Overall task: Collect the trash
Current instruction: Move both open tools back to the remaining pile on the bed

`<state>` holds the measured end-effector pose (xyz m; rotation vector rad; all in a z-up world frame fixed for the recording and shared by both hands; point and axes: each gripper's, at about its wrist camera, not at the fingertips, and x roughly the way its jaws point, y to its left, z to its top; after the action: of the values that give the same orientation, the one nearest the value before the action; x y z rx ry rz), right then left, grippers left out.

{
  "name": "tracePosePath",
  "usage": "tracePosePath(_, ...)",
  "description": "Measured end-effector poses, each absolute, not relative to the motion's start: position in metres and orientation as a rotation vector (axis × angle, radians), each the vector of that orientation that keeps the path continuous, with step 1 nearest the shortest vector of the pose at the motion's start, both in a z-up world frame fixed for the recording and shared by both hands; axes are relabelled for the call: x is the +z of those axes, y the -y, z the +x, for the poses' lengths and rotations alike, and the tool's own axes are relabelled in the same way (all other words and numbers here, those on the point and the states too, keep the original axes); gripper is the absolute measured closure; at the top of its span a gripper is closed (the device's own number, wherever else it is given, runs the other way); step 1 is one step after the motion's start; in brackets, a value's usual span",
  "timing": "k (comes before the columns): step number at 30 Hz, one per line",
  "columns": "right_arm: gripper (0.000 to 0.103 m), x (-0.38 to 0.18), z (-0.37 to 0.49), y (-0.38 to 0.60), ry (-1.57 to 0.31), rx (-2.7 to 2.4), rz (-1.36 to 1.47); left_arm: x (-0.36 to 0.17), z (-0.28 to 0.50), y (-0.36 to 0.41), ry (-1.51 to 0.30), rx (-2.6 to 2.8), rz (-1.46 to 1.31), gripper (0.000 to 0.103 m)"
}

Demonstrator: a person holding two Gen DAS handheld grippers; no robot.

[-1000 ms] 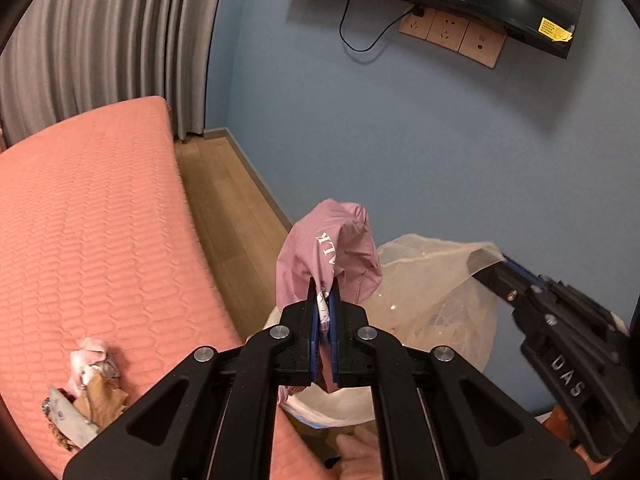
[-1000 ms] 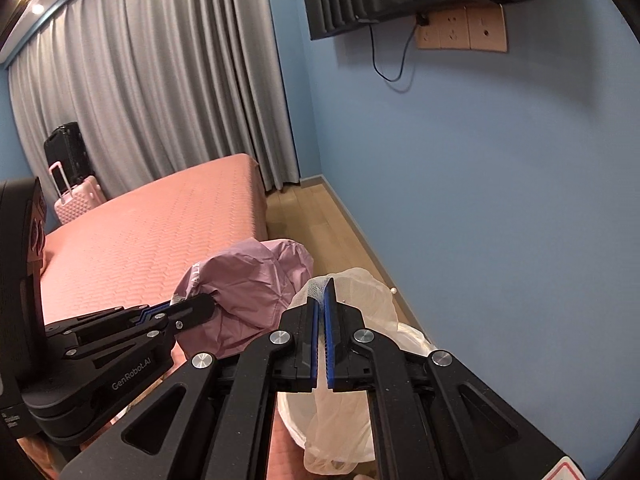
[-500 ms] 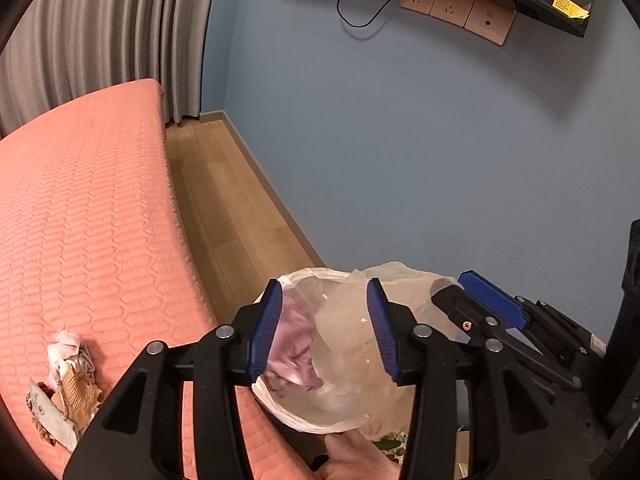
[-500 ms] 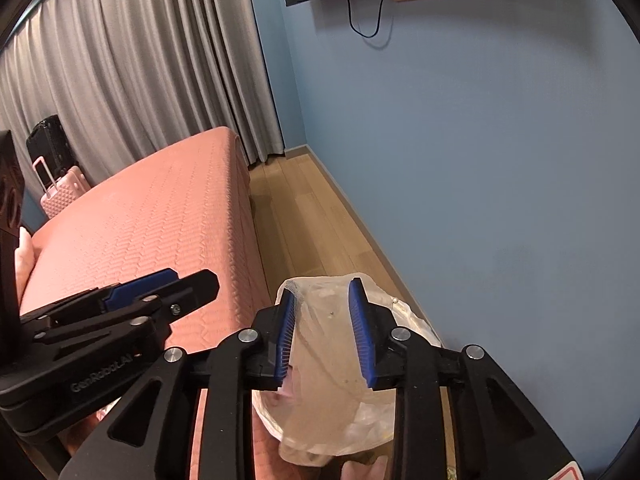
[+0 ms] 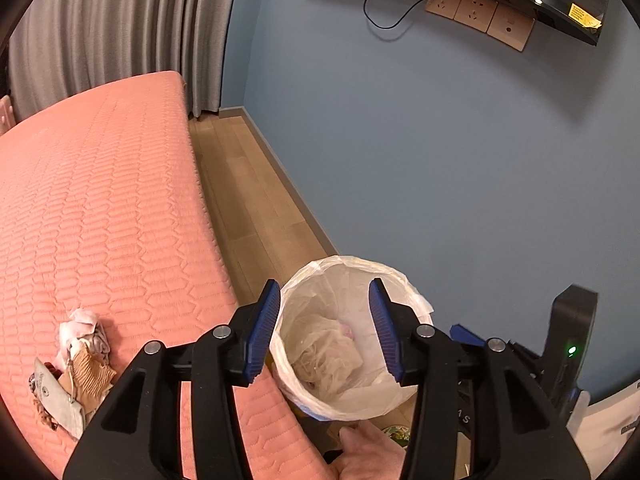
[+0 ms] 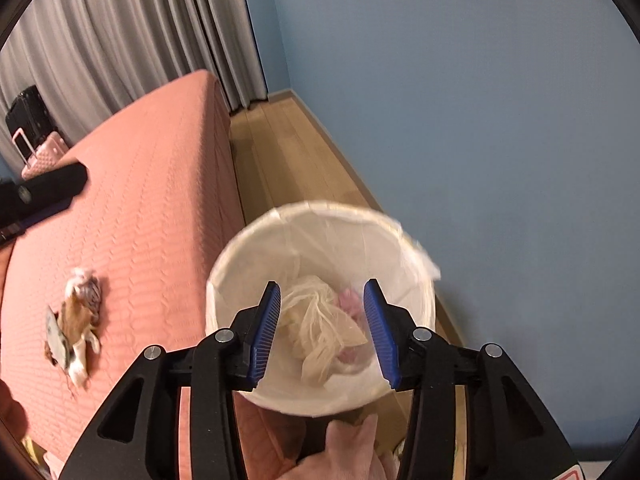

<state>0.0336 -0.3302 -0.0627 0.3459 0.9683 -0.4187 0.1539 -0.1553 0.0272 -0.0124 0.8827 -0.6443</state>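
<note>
bin [image 6: 320, 224] upright, mouth up, liner over rim, on floor between bed [image 5: 100, 200] and blue wall | clear bag [image 6: 320, 328] and pink bag [image 6: 348, 300] crumpled inside, no clear long axis | left gripper [image 5: 324, 328], right gripper [image 6: 322, 324] above bin, jaws just opened, released, nothing between | trash pile [image 5: 76, 372] on bed, left of fingers | writing: unreadable

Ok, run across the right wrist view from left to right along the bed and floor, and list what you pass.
Pile of crumpled trash on the pink bed → lined trash bin with a clear bag and pink scraps inside → strip of wooden floor → blue wall.
</note>
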Motion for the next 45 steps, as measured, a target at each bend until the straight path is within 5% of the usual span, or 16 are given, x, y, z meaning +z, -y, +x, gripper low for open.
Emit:
tracePosePath(12, 0.06, -0.038, 0.027, 0.285, -0.897, -0.353, 0.332, 0.005, 0.146, 0.103, -0.903, -0.547, -0.089, 0.058)
tracePosePath(19, 0.056, -0.015, 0.039, 0.221, -0.858, -0.239, 0.307, -0.014, 0.144, 0.042, -0.912, -0.416, -0.141, 0.042)
tracePosePath(24, 0.056, -0.012, 0.053, 0.174, -0.853, -0.161, 0.3, -0.029, 0.144, -0.006, -0.919, -0.318, -0.155, 0.041)
tracePosePath(45, 0.056, -0.068, 0.11, 0.025, -0.968, 0.07, 0.258, -0.095, 0.146, -0.173, -1.006, -0.077, -0.294, 0.041)
